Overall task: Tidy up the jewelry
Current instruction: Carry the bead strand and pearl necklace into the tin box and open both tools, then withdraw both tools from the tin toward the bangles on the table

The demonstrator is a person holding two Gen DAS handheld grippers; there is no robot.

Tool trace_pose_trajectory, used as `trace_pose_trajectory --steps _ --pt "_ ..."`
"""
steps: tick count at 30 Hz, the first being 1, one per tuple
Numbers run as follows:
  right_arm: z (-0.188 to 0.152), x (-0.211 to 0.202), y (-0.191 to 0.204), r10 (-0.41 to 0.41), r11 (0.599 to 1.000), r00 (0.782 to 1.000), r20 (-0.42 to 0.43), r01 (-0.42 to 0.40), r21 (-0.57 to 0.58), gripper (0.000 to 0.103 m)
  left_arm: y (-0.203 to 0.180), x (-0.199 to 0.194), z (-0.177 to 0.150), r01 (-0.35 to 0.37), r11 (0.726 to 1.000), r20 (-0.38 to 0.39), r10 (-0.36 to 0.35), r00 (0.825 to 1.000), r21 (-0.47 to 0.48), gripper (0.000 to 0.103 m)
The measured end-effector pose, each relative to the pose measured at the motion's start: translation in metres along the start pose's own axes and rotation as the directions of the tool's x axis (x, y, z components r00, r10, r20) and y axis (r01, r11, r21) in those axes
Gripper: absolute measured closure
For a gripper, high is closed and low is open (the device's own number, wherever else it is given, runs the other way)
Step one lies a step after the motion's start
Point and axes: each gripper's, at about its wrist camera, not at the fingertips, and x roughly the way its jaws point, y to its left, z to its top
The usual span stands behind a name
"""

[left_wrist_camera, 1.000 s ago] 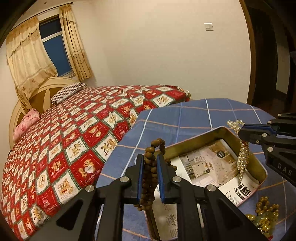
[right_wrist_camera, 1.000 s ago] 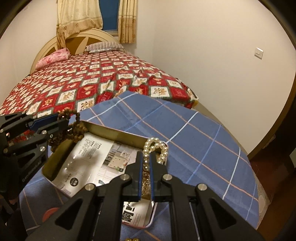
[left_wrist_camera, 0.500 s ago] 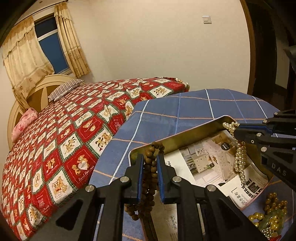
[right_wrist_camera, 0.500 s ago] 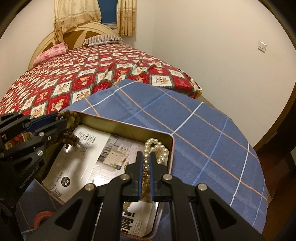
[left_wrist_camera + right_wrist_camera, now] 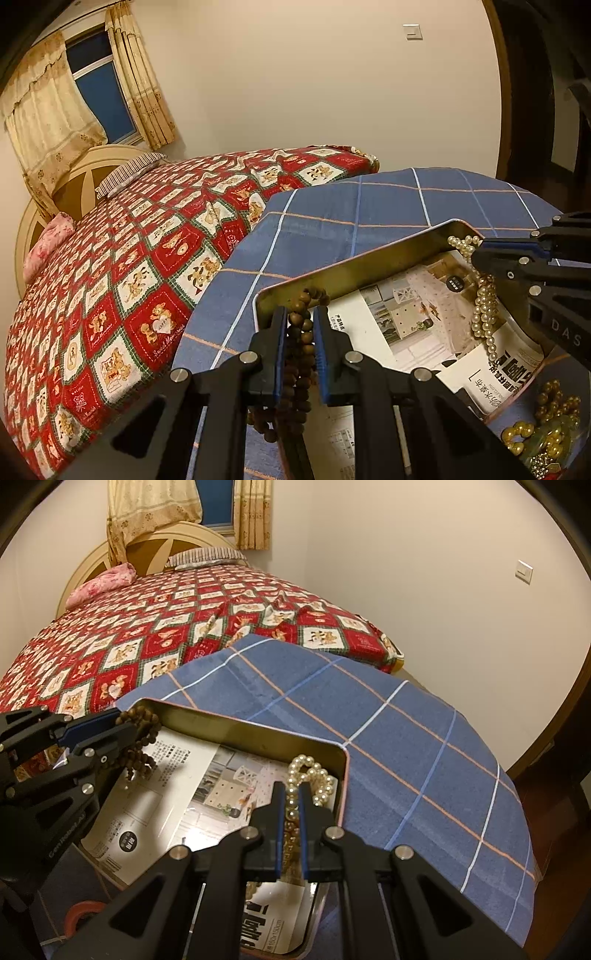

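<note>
Bed: wide bed (image 5: 140, 266) under a red and white patchwork quilt printed with teddy bears, far and left of the work area, with a cream arched headboard (image 5: 147, 550), a striped pillow (image 5: 129, 173) and a pink floral pillow (image 5: 103, 583) at its far end.
Window: dark pane behind yellow patterned curtains (image 5: 55, 110) above the headboard.
Tabletop: round tabletop (image 5: 369, 214) covered by a blue cloth with white and orange check lines, just beside the bed's near corner.
Tin: shallow rectangular gold metal tin (image 5: 243, 727) resting on the tabletop, lined with a printed magazine page (image 5: 177, 786) showing furniture photos and black text.
Left claw: black left claw (image 5: 300, 343) with blue pads, pinching a string of brown wooden beads (image 5: 301, 354) over the tin's near left corner; the strand hangs in loops below the pads and pokes up above them. From the right wrist view the same beads (image 5: 142, 738) dangle over the tin's left end.
Right claw: black right claw (image 5: 291, 812) with blue pads, pressed onto a white pearl necklace (image 5: 312, 777) at the tin's far right corner; pearls loop above the pads. From the left wrist view the pearl strand (image 5: 484, 314) hangs down inside the tin, its lower end touching the page.
Loose jewelry: pile of gold beads and green pieces (image 5: 543, 432) on the tabletop, just outside the tin's near right side.
Wall: pale wall carrying a white light switch (image 5: 413, 31).
</note>
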Motion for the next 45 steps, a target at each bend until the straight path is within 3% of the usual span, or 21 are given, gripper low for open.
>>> trace_pose_trajectory --steps 2,4,5,6,7,8,15,23,30,37,40,45 --pt "0.0 0.0 0.001 -0.009 1.0 1.0 0.003 0.01 -0.007 0.094 0.001 0.001 0.0 0.007 1.0 -0.004 -0.007 1.0 0.001 0.088" --pt "0.0 -0.005 0.0 -0.02 1.0 0.999 0.026 0.02 -0.003 0.09 0.002 0.0 0.001 -0.008 1.0 -0.009 0.008 1.0 -0.009 0.075" --pt "0.0 -0.007 -0.001 -0.022 1.0 0.999 0.034 0.022 0.005 0.086 0.004 -0.004 0.001 -0.013 1.0 0.0 0.013 1.0 -0.017 0.051" --pt "0.001 -0.01 -0.003 -0.018 1.0 0.999 0.038 0.017 0.019 0.073 0.005 -0.009 0.001 -0.03 0.999 0.024 0.03 0.999 -0.024 0.024" --pt "0.001 -0.012 -0.005 -0.011 1.0 0.999 0.043 0.01 0.03 0.063 0.005 -0.015 0.001 -0.049 0.998 0.05 0.051 0.997 -0.029 0.017" --pt "0.001 -0.016 -0.007 -0.007 0.999 0.999 0.053 0.005 0.037 0.062 0.006 -0.022 0.001 -0.048 0.999 0.08 0.05 0.996 -0.026 0.016" --pt "-0.008 -0.036 -0.01 -0.03 0.998 0.998 0.063 0.027 0.06 0.062 0.014 -0.043 -0.007 -0.045 0.998 0.07 0.048 0.996 -0.042 0.016" --pt "-0.046 -0.063 -0.01 -0.043 0.995 0.997 0.061 0.038 0.09 0.059 0.016 -0.078 -0.045 -0.054 0.996 0.04 0.057 0.998 -0.07 0.016" --pt "-0.085 -0.085 0.001 -0.036 0.99 0.997 0.068 0.027 0.135 0.055 -0.001 -0.102 -0.081 -0.005 0.997 0.005 0.005 1.0 -0.076 0.016" --pt "-0.108 -0.094 0.012 -0.033 0.989 0.998 0.059 0.024 0.148 0.054 -0.014 -0.107 -0.092 0.017 0.997 -0.009 -0.018 1.0 -0.072 0.016" --pt "-0.113 -0.097 0.012 -0.034 0.987 0.998 0.062 0.024 0.158 0.054 -0.021 -0.105 -0.096 0.041 0.997 -0.026 -0.043 0.999 -0.063 0.023" --pt "-0.116 -0.098 0.013 -0.035 0.986 0.997 0.066 0.023 0.165 0.052 -0.029 -0.093 -0.105 0.084 0.994 -0.079 -0.089 0.993 -0.065 0.044"
